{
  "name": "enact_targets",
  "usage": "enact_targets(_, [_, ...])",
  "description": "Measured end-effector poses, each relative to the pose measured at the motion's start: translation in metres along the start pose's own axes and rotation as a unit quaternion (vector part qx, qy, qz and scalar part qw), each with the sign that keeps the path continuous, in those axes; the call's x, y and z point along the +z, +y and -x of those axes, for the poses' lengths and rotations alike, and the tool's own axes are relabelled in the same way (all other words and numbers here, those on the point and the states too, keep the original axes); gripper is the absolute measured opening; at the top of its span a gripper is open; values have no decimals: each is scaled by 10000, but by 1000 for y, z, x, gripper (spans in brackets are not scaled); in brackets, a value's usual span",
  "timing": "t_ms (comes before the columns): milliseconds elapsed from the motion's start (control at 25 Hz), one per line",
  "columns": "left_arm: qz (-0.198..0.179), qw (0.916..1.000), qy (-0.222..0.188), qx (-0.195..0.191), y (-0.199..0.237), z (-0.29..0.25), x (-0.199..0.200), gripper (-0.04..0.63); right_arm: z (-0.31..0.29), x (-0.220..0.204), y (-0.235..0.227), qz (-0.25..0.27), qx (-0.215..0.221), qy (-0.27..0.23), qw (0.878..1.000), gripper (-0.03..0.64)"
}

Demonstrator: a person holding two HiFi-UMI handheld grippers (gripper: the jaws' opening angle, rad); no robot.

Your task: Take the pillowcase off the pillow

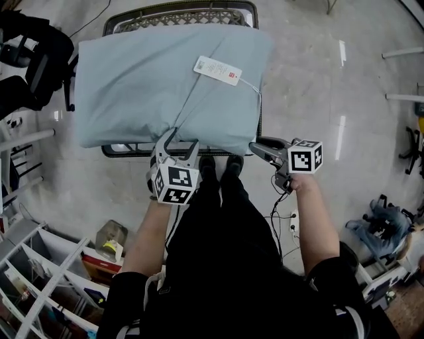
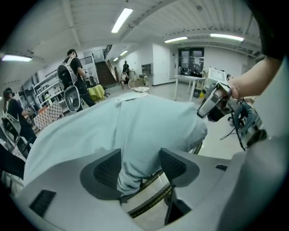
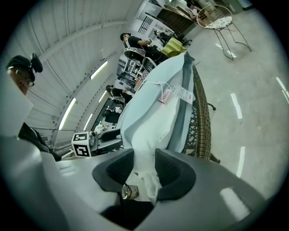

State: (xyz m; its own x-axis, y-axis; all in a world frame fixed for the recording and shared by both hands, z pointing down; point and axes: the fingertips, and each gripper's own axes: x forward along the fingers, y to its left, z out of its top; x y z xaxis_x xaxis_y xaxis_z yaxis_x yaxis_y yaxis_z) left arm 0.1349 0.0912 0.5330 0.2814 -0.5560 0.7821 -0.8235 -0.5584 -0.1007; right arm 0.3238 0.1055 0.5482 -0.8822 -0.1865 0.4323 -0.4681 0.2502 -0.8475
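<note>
**Head view.** The plump, pale blue-grey rectangular pillow [image 1: 146,86] lies flat in its matching cloth pillowcase [image 1: 112,116]. It rests on a dark wire-and-wicker rack [image 1: 179,12], which stands on the polished grey floor [image 1: 311,79] just ahead of your feet. The pillow's long axis runs from left to right across your front. One long edge therefore faces you, and the short ends point to your left and right. A white card tag with a red mark [image 1: 217,71] rests on the upper face toward the right end. A crease runs slantwise from the tag down to the near edge.

**Left gripper view.** Your left gripper [image 1: 179,142] meets the near long edge a little right of its middle and points steeply down. Its dark ribbed pads [image 2: 107,169] stand wide apart. A hanging fold of the pillowcase sits between them, against the left-hand pad and clear of the other, so nothing is clamped.

**Right gripper view.** Your right gripper [image 1: 260,149] is at the pillow's near right corner, reaching in from the side. Its jaws stand only a little apart. A pale strip of fabric from that corner hangs between them, lying against the right-hand pad without being pinched
</note>
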Motion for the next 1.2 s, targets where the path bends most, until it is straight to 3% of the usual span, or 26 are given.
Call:
enact_targets(200, [-431,9987,262,56,10,-21,-12,241,-4,-3,-15,-34,-90,-147,9998,197])
enact_targets(400, [-673,9974,250,91,13,-14,-13,55,-6,-9,-15,-179,63,-282,9994,232])
enact_targets(560, [-345,9993,107,53,17,-1,-8,21,-22,-5,6,-186,370,-309,9987,235])
enact_targets(760, [92,9998,31,-181,15,-1,-10,15,-47,-3,10,-392,421,-392,9976,233])
enact_targets(920, [-251,9996,139,-47,20,1,-10,14,-46,5,11,-409,545,-602,9959,58])
enact_targets(1080, [-782,9968,114,88,25,13,-4,11,-12,21,25,-300,873,-1016,9905,35])
enact_targets(1200, [-506,9986,76,166,39,22,-2,9,6,36,36,48,876,-1016,9909,32])
